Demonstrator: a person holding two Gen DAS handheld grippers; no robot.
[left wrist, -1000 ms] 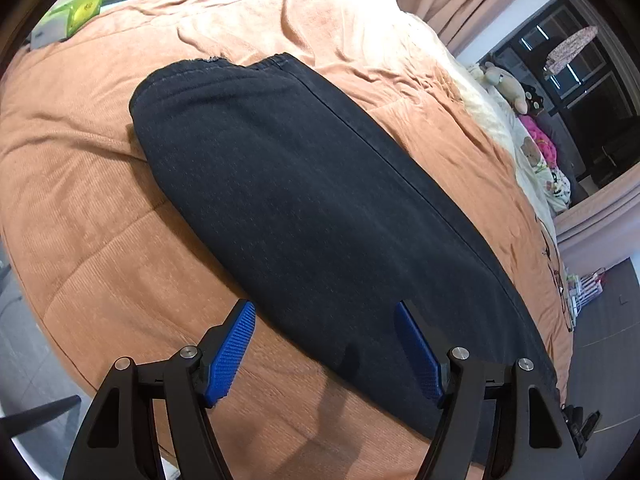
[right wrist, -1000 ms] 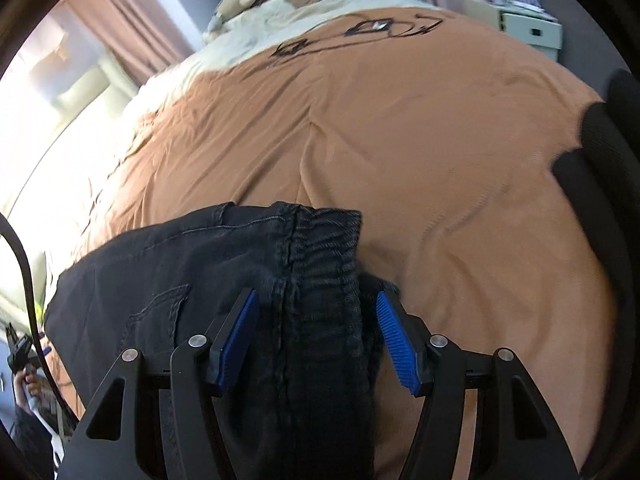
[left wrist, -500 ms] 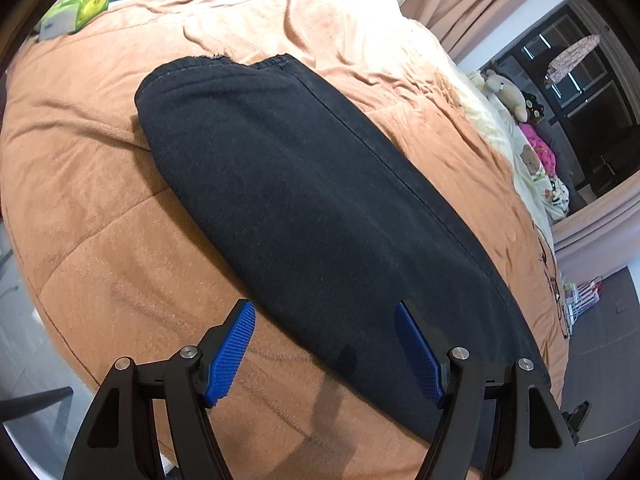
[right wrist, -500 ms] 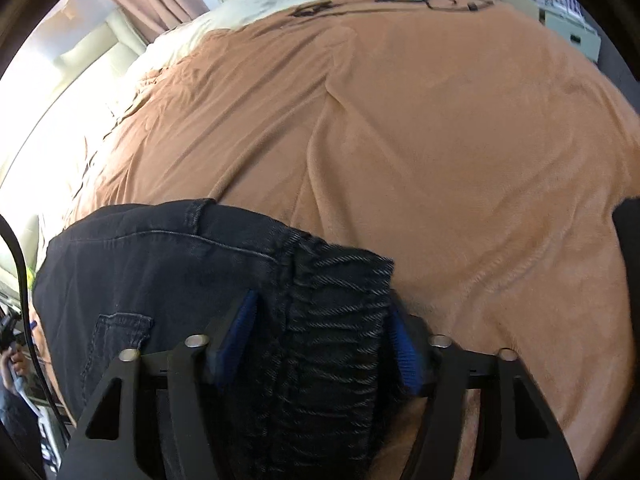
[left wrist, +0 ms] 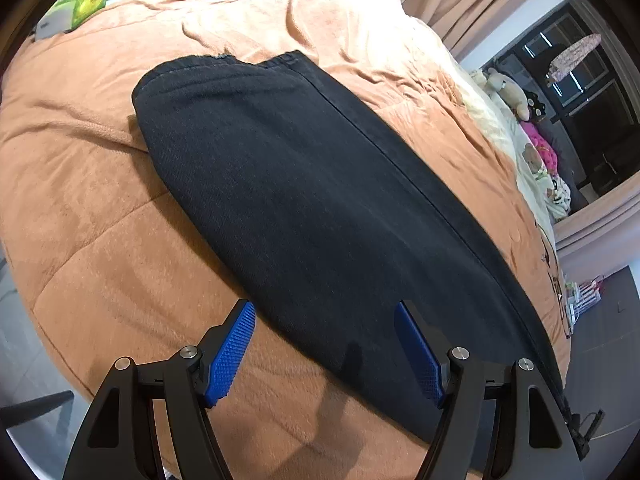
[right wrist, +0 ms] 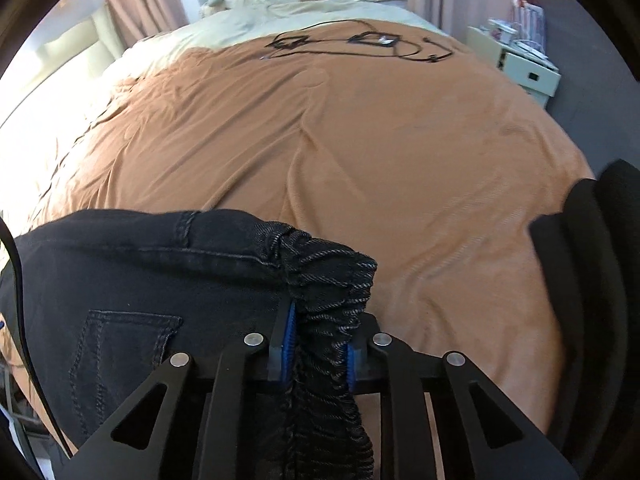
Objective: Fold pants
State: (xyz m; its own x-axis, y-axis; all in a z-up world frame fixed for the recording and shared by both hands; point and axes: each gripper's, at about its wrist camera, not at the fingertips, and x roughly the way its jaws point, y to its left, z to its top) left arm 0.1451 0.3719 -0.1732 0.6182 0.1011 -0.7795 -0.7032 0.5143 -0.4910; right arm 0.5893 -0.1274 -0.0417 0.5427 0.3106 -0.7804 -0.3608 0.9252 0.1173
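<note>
Black pants [left wrist: 312,208] lie folded lengthwise on the orange bedspread [left wrist: 100,240], legs stacked, hems at the far end. My left gripper [left wrist: 324,348] is open and empty, hovering over the near edge of the legs. In the right wrist view the pants' waist end [right wrist: 140,280] shows a back pocket and the gathered elastic waistband [right wrist: 324,272]. My right gripper [right wrist: 318,348] is shut on that waistband, which bunches up between the blue pads.
A green box [left wrist: 86,4] sits at the far bed corner. Black cables [right wrist: 352,44] lie on the bedspread far ahead. Stuffed toys [left wrist: 508,88] and pillows lie at the bed's head. A white nightstand [right wrist: 520,64] stands at right. A dark object [right wrist: 592,280] is at right.
My right gripper closed on the waistband, which was loose between open jaws before. The left gripper stayed open and drifted slightly over the legs.
</note>
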